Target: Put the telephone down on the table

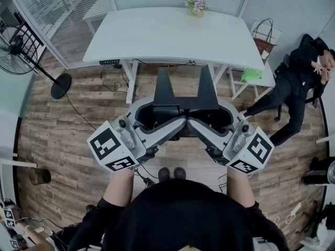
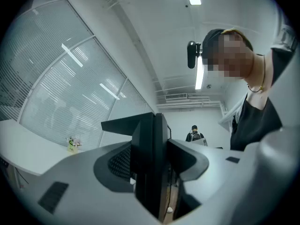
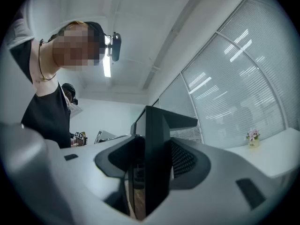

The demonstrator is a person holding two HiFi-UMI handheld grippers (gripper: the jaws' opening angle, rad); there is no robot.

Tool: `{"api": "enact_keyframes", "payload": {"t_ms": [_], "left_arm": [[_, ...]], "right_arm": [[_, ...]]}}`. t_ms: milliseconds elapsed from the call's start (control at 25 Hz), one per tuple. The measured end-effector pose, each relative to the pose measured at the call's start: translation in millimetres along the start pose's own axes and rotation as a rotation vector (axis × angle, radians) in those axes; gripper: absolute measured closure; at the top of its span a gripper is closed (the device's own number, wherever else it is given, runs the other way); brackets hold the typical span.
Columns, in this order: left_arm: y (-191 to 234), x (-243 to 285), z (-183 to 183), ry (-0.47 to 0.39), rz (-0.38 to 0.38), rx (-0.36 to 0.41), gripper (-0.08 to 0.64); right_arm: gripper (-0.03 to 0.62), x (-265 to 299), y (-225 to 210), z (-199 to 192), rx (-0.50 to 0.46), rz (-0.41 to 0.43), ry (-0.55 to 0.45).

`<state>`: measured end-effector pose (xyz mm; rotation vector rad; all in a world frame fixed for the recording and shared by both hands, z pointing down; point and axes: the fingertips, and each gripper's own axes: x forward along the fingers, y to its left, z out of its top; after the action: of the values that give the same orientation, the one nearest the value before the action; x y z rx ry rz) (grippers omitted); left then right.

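No telephone shows in any view. In the head view the person holds both grey grippers close together at waist height over the wooden floor, short of the white table (image 1: 172, 35). The left gripper (image 1: 166, 102) and the right gripper (image 1: 203, 102) angle inward and their black fingers nearly meet. In the left gripper view its black jaws (image 2: 157, 172) stand as upright plates, with a thin strip of floor showing between them. The right gripper (image 3: 140, 172) looks the same. Nothing sits between either pair of jaws.
A small pot of flowers (image 1: 196, 5) stands at the table's far edge. A person in black (image 1: 298, 82) sits at the right, beside a white bench with a green item (image 1: 252, 75) and a bag (image 1: 264, 38). A floor fan (image 1: 21, 48) stands at the left. Cables lie on the floor.
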<state>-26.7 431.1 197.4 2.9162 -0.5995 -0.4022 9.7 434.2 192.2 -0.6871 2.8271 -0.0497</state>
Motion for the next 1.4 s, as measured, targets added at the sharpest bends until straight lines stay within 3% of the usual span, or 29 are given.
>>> {"api": "enact_keyframes", "payload": {"t_ms": [680, 1400], "left_arm": [[-8.9, -13.9, 3.2, 0.013, -0.012, 0.009, 0.328], [8.2, -61.8, -3.9, 0.051, -0.033, -0.028, 0.327]], "right_arm": [[0.364, 2.7, 16.9, -1.1, 0.002, -0.011, -0.001], [0.365, 36.3, 41.1, -31.9, 0.016, -0.052, 0.019]]}}
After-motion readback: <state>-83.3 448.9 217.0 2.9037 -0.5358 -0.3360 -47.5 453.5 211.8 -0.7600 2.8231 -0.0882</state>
